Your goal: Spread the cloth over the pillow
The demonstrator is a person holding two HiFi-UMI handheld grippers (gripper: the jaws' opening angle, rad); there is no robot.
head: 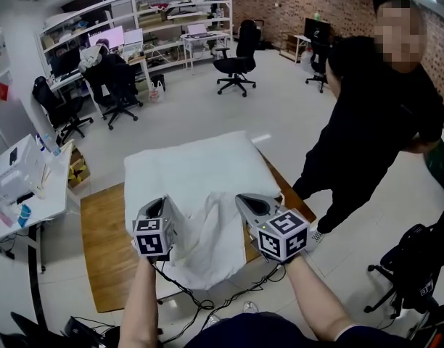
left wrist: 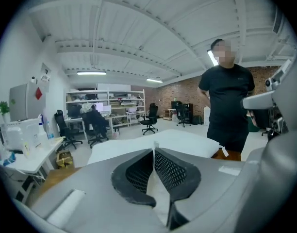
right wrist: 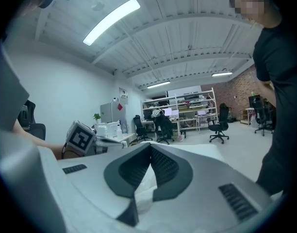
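The wooden table (head: 106,245) carries a white pillow (head: 186,169) toward its far edge, and the white cloth (head: 211,241) sags bunched near the front edge. The left gripper (left wrist: 153,152) and right gripper (right wrist: 149,147) each clench a cloth fold, jaws almost together, pinched edges hidden.

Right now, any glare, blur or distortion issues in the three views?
Head view: strong fisheye bending at the edges, even light, crumpled white cloth and white rectangular pillow sharp. Left gripper view: dark round vignette, left tongs close to the lens and slightly soft. Right gripper view: bluish cast, long ceiling tube light blown out, right tongs readable.
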